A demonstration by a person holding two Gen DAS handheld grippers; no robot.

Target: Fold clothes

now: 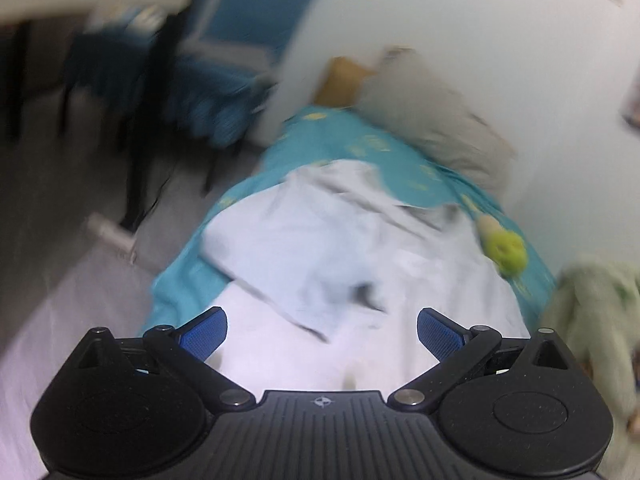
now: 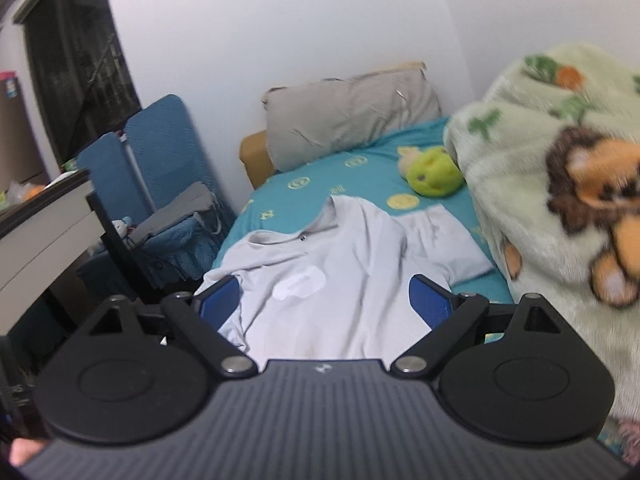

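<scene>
A pale grey polo shirt (image 2: 344,272) lies spread on the teal bedsheet (image 2: 360,168), collar toward the pillow, one sleeve out to the right. The left wrist view is blurred by motion; there the shirt (image 1: 320,248) looks partly folded over itself. My left gripper (image 1: 322,330) hangs open just above the shirt's near part, nothing between its blue pads (image 1: 204,336). My right gripper (image 2: 324,300) is open too, held over the shirt's lower half, with its blue pads (image 2: 430,300) wide apart and empty.
A grey pillow (image 2: 352,120) leans on the wooden headboard. A green plush toy (image 2: 434,176) lies on the sheet by the shirt's right sleeve. A light green fleece blanket (image 2: 540,200) is heaped on the right. A blue chair (image 2: 160,152) and a desk (image 2: 44,224) stand left of the bed.
</scene>
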